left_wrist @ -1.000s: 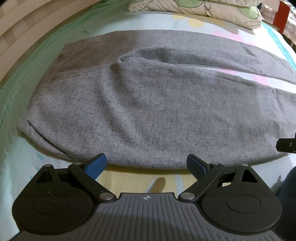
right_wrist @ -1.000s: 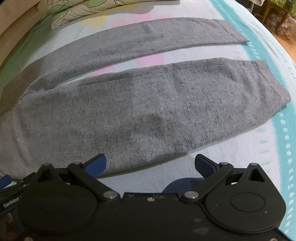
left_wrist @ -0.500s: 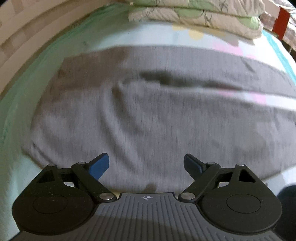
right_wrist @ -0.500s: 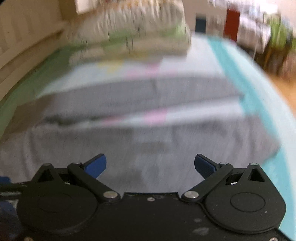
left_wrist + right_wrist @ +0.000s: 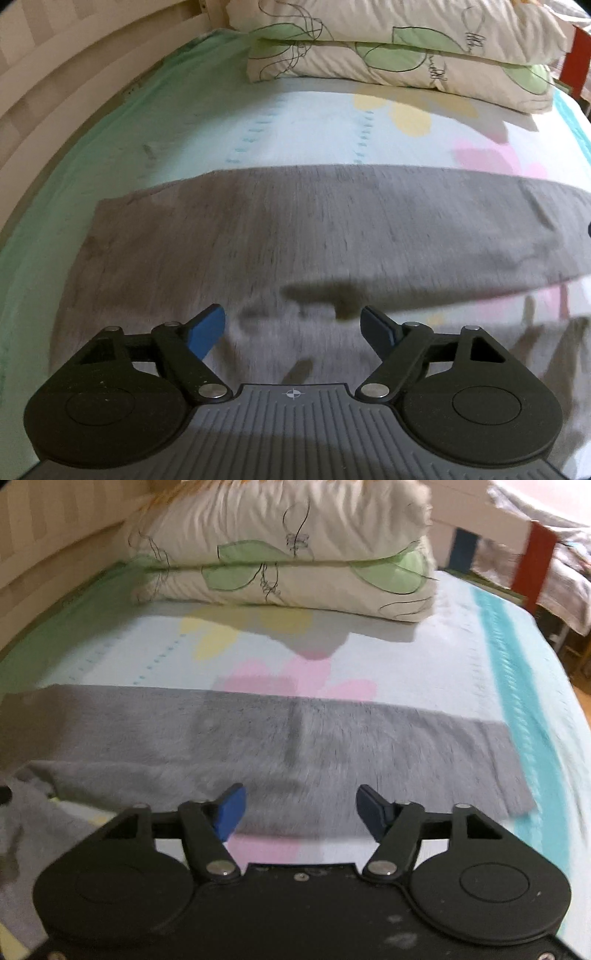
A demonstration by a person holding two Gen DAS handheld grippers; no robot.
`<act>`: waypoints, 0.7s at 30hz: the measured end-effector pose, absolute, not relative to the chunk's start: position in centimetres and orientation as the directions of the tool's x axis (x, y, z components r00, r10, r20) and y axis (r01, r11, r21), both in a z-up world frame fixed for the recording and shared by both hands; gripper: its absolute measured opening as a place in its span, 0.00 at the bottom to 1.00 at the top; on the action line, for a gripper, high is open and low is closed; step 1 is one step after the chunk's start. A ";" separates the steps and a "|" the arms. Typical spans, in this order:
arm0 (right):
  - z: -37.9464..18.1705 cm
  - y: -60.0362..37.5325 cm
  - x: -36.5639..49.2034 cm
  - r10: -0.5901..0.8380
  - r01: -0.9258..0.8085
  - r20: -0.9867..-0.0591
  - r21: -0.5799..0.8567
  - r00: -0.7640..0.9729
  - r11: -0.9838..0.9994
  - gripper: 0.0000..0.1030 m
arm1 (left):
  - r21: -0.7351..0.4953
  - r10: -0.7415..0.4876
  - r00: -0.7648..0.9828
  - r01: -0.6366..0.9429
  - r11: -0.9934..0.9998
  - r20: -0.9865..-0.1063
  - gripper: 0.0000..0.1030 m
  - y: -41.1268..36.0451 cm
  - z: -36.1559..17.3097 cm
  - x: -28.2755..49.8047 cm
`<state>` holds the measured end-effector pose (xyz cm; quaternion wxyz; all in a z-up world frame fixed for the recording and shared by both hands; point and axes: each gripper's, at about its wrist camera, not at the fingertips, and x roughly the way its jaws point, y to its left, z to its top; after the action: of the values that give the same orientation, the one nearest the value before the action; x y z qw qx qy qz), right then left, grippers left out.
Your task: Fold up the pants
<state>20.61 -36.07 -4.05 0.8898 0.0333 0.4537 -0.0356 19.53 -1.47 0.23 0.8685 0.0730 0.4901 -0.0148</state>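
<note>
Grey pants lie spread flat across the bed, waistband at the left. In the left wrist view my left gripper hangs over the seat of the pants near the crotch, its jaws closing with only flat cloth below them and nothing pinched. The far leg stretches to the right in the right wrist view, its cuff near the teal stripe. My right gripper hovers over the near edge of that leg, jaws closing, no cloth between the blue pads.
Two stacked leaf-print pillows lie at the head of the bed beyond the pants. A wooden headboard runs along the left. The sheet carries pink and yellow patches. A red post stands past the bed's far right corner.
Both grippers have moved forward across the pants toward the pillows, from the near edge to the crotch and far leg. Both pairs of jaws have narrowed, the right one more.
</note>
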 end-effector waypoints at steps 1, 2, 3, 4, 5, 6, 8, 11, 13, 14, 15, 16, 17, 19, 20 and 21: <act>-4.4 -36.2 21.7 -0.040 0.074 -0.804 0.006 0.594 0.997 0.66 | 0.111 0.046 0.518 0.096 0.989 -0.854 0.78 -1.4 0.1 20.1; -4.9 -36.4 23.0 -0.046 0.049 -0.798 -0.021 0.601 0.999 0.67 | 0.111 0.046 0.517 0.096 0.989 -0.854 0.78 -1.4 -0.1 20.9; -5.4 -36.7 24.3 -0.045 0.022 -0.797 -0.040 0.602 0.999 0.68 | 0.112 0.047 0.517 0.095 0.989 -0.855 0.78 -1.4 -0.3 21.7; -5.8 -36.9 25.4 -0.037 -0.002 -0.798 -0.048 0.601 0.999 0.69 | 0.112 0.048 0.514 0.093 0.989 -0.856 0.78 -1.3 -0.5 22.4; -6.3 -37.1 26.8 -0.028 -0.027 -0.801 -0.055 0.598 0.998 0.71 | 0.110 0.049 0.509 0.090 0.990 -0.859 0.78 -1.3 -0.8 23.1; -6.7 -37.1 27.8 -0.021 -0.051 -0.802 -0.064 0.597 0.997 0.74 | 0.106 0.048 0.500 0.088 0.990 -0.864 0.78 -1.3 -1.1 23.8; -7.6 -37.1 29.7 -0.004 -0.112 -0.803 -0.088 0.596 0.990 0.77 | 0.091 0.038 0.476 0.089 0.992 -0.878 0.78 -1.2 -1.9 25.4; -9.4 -36.9 32.5 0.038 -0.214 -0.815 -0.106 0.578 0.971 0.82 | 0.080 0.030 0.448 0.093 0.992 -0.894 0.78 -1.3 -3.0 27.0; -10.4 -36.7 34.0 0.072 -0.290 -0.831 -0.111 0.552 0.951 0.84 | 0.085 0.031 0.437 0.104 0.991 -0.899 0.78 -1.4 -3.6 28.1; -10.8 -36.6 34.5 0.083 -0.315 -0.835 -0.112 0.543 0.942 0.85 | 0.088 0.032 0.435 0.109 0.990 -0.900 0.78 -1.5 -3.8 28.5; -11.2 -36.5 35.1 0.092 -0.340 -0.842 -0.113 0.532 0.934 0.85 | 0.092 0.033 0.433 0.115 0.989 -0.901 0.78 -1.5 -4.0 29.0; -11.5 -36.4 35.5 0.101 -0.360 -0.847 -0.112 0.522 0.926 0.85 | 0.093 0.031 0.430 0.124 0.988 -0.902 0.78 -1.6 -4.2 29.4; -11.9 -36.4 36.0 0.110 -0.379 -0.852 -0.109 0.512 0.919 0.85 | 0.092 0.027 0.427 0.132 0.987 -0.904 0.78 -1.6 -4.3 29.9; -12.6 -36.5 37.2 0.131 -0.414 -0.865 -0.095 0.485 0.905 0.85 | 0.090 0.020 0.426 0.146 0.985 -0.904 0.78 -1.8 -4.5 30.6; -12.8 -36.6 37.6 0.150 -0.431 -0.870 -0.078 0.470 0.899 0.85 | 0.090 0.017 0.427 0.150 0.985 -0.904 0.78 -1.9 -4.5 30.9; -13.0 -36.8 38.0 0.170 -0.442 -0.872 -0.058 0.459 0.895 0.85 | 0.087 0.013 0.427 0.154 0.984 -0.904 0.78 -2.0 -4.5 31.3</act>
<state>37.97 -36.77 -12.99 0.8426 -0.1394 0.4875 0.1815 31.26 -2.02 -4.53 0.8410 0.0785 0.5337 -0.0418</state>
